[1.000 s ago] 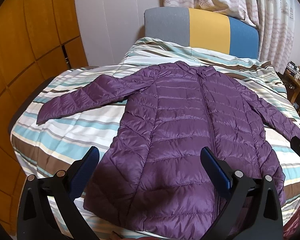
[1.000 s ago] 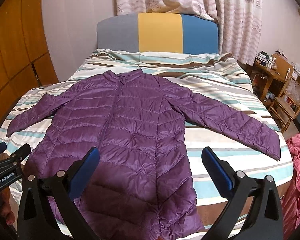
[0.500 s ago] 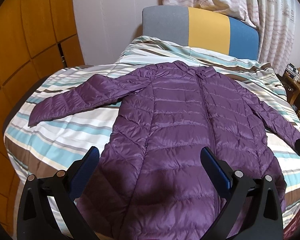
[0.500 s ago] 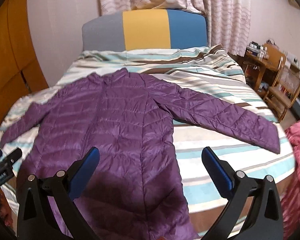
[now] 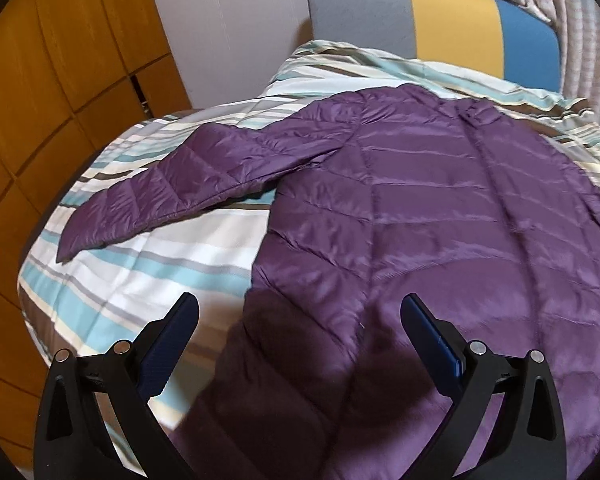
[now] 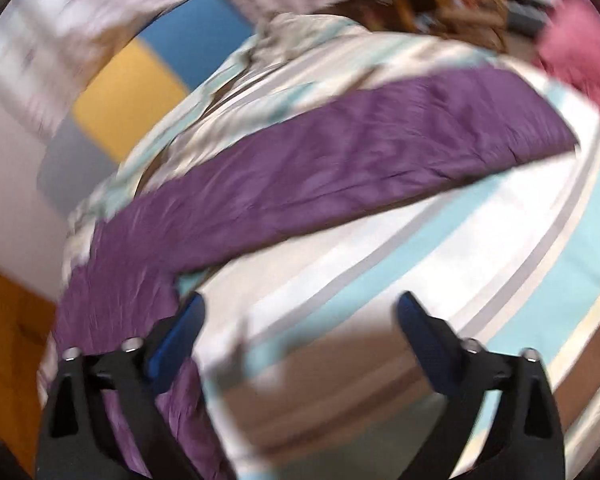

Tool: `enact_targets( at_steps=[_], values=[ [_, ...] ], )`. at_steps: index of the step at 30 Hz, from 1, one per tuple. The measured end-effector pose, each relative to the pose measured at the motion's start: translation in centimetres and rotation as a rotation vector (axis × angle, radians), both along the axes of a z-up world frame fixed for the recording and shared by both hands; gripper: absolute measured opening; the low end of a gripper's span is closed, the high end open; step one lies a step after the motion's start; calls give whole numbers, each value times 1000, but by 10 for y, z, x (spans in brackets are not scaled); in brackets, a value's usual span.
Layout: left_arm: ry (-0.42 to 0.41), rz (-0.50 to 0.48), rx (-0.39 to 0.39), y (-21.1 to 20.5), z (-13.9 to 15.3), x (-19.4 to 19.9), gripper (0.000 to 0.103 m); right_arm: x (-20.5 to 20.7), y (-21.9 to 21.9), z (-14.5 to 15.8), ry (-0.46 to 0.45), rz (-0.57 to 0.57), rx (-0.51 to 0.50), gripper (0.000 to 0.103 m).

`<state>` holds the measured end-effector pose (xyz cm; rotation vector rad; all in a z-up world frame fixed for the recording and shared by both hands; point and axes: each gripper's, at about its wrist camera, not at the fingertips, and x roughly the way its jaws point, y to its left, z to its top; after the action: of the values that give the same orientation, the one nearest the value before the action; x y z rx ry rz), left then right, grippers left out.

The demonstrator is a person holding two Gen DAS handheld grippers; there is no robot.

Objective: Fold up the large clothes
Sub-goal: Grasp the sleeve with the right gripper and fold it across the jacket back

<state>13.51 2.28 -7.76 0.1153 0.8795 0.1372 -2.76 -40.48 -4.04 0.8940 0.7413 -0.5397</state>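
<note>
Folding has not begun: jacket [image 5: 440, 208] lies flat on the bed [image 5: 148, 280], left hand-held gripper [image 5: 300, 316] wide and empty, right hand-held gripper [image 6: 300, 312] closing on nothing.

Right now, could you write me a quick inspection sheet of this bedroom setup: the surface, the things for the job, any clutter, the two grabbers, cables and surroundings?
Surface: bed with striped cover, bare on both sides of the jacket.
Job's things: purple jacket lying flat, front up, both sleeves spread out, not yet folded.
Clutter: pink cloth at the bed's far edge, blurred.
Grippers: left gripper open above the jacket's hem, holding nothing; right gripper closing, only bedcover between its fingers.
Cables: nothing seen.
Surroundings: grey, yellow and blue headboard, wooden cupboard, curtain.
</note>
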Motion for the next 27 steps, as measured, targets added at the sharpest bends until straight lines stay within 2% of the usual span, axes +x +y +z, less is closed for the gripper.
enact_targets(
  at_steps=[4,7,11,13,16,18,21,23,27],
  values=[
    [13,33,15,8,-15,20,100,-9,-51,-17,-63,-145,93,67],
    [27,53,26,12,-25,33,100,-16,-78,-14,-102,-229,85,63],
    [27,69,26,18,-37,45,100,-26,-113,-16,-149,-362,120,50],
    [25,71,36,17,-41,48,100,-33,-114,-17,-159,-402,118,49],
    [17,75,48,15,-45,47,100,-41,-121,-15,-146,-462,104,38],
    [8,79,64,13,-47,45,100,-41,-122,-14,-133,-468,85,24],
    [5,82,89,9,-50,45,100,-36,-121,-9,-82,-431,14,15],
    [5,82,109,6,-50,45,100,-24,-114,3,-44,-385,-72,12],
    [-1,84,104,6,-51,44,100,4,-83,31,-29,-284,-257,11]
  ],
)
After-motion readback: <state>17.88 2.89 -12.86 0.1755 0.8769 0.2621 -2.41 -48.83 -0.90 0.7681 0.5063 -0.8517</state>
